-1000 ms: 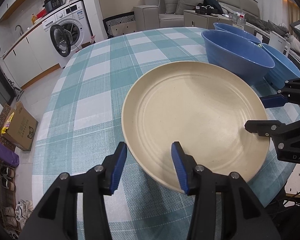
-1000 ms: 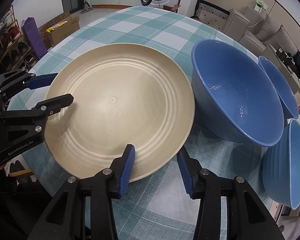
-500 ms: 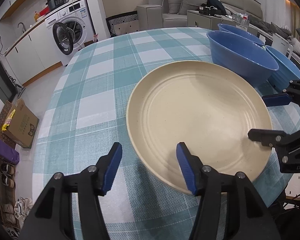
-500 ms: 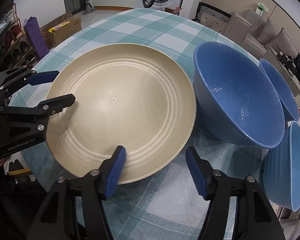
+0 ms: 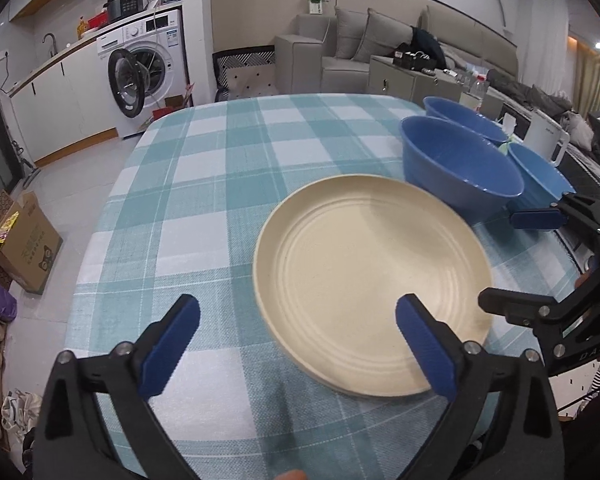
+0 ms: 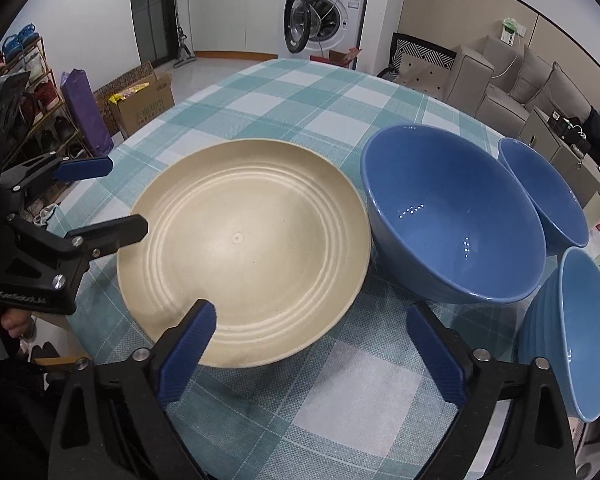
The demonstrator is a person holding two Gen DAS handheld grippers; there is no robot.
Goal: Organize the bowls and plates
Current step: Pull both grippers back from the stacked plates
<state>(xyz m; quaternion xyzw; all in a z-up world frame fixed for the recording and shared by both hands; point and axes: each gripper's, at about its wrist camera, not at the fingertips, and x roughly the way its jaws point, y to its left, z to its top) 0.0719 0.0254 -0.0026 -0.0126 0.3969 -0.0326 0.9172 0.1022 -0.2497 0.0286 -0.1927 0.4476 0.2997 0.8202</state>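
Right wrist view: cream plate (image 6: 252, 248) and three blue bowls (image 6: 456, 216) sit empty, bowls at three o'clock; both grippers (image 6: 312, 344) gape wide, having just opened, gripping nothing.

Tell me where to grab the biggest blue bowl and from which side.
Grip the big blue bowl by its thin rim, on the near edge facing the right gripper, one finger inside and one outside. It stands upright and empty; the plate and two smaller bowls crowd its sides.

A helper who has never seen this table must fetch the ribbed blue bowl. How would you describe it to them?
On the teal checked tablecloth, find the cream plate; three blue bowls sit beside it. Past the largest bowl, at the table's edge, is the ribbed bowl: only its outside wall shows horizontal ridges.
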